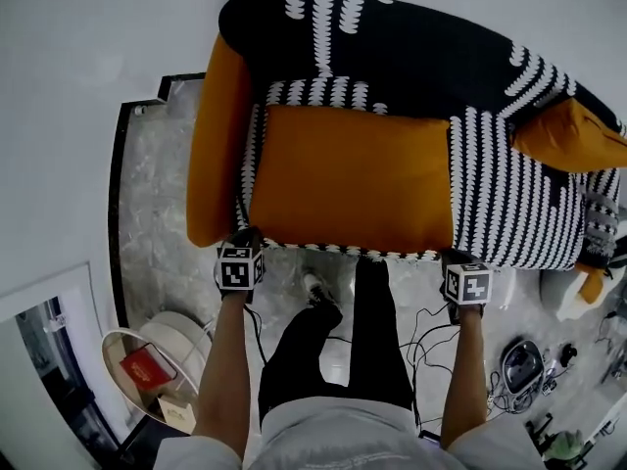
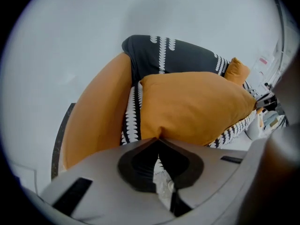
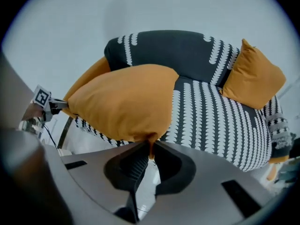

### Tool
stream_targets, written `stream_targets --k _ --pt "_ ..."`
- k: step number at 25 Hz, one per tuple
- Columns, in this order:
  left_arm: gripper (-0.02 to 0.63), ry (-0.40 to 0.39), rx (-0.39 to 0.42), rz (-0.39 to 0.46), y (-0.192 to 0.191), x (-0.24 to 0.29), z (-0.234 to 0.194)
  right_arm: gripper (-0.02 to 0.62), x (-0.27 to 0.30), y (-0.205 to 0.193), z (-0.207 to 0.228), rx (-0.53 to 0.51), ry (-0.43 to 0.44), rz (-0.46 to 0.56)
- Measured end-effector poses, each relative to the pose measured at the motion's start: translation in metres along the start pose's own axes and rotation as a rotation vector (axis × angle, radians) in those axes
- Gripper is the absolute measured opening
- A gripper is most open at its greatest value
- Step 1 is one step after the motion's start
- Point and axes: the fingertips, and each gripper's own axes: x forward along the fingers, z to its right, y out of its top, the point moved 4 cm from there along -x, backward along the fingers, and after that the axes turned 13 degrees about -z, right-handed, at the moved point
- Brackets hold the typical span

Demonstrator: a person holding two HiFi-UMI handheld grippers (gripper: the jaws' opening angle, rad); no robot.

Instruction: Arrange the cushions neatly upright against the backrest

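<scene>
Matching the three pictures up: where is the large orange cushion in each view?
Head view: the large orange cushion lies mid-picture across the sofa.
Left gripper view: centre-right, above the jaws.
Right gripper view: centre-left, above the jaws.
Shared landmark: the small orange cushion at the sofa's far end, in all three.

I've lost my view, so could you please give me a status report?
Left claw, right claw shut on large cushion, near corners. Cushion not yet against backrest. Nothing between them.
</scene>
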Motion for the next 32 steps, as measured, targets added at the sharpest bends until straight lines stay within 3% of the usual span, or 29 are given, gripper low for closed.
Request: stream_targets --k 8,17,26,30,32 --pt "0.021 0.031 -0.063 0.041 0.057 -0.046 -0.007 0.038 -0.059 0.047 -0.003 0.001 0.057 0.02" --pt "0.021 0.033 -0.129 0.117 0.124 -0.094 -0.006 0.031 -0.119 0.109 -0.003 -0.054 0.064 0.061" --pt "0.02 0.038 -0.123 0.189 0.189 -0.134 -0.007 0.005 -0.154 0.158 -0.006 -0.095 0.036 0.112" --pt "0.018 0.019 -0.074 0.212 0.219 -0.14 0.007 0.002 -0.165 0.195 -0.011 -0.075 0.199 0.214" --pt "0.02 0.069 -0.062 0.193 0.233 -0.138 0.008 0.002 -0.168 0.222 -0.011 -0.075 0.164 0.232"
